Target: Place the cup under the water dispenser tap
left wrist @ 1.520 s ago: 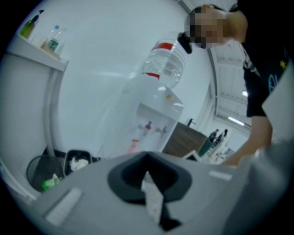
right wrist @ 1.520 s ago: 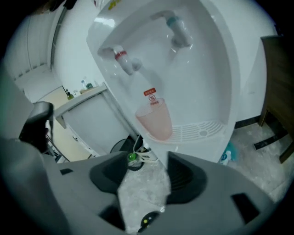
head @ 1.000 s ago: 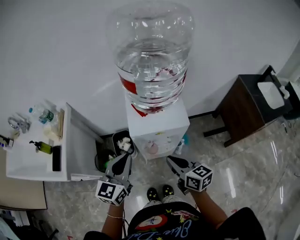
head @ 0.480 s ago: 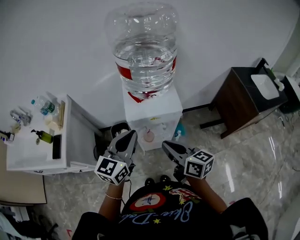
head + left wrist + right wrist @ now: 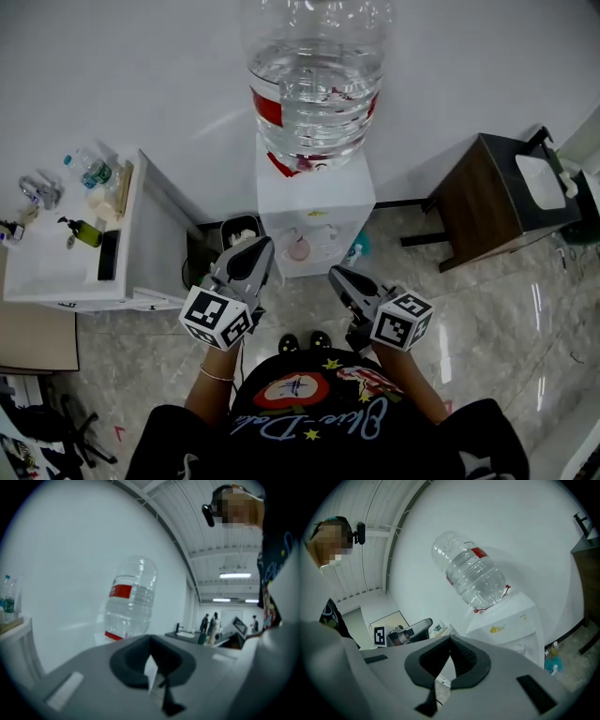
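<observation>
Cup [image 5: 298,248] placement looks finished. The small pinkish vessel stands in the front recess of the water dispenser [image 5: 319,202], below the big upturned bottle [image 5: 317,84]. It was in that same recess a second ago and has not shifted. The tap itself is too small to make out in the head view, so whether the cup sits squarely beneath it cannot be told.

What has changed is the hands. Both grippers have come up over the last second. They were low in front of the dispenser's base, and their tips now sit level with the lower front of the cabinet, just short of the recess and apart from the cup. The left gripper [image 5: 255,251] points roughly level at the dispenser, and its jaws are pressed together with nothing between them. The right gripper [image 5: 339,277] tilts slightly downward, and its jaws are likewise closed and empty, as its own view shows.

With the cup already in the recess and neither gripper holding anything, the raised grippers read as idling after the release rather than reaching for it again. At most, a small nudge to centre the cup seems to be left.
</observation>
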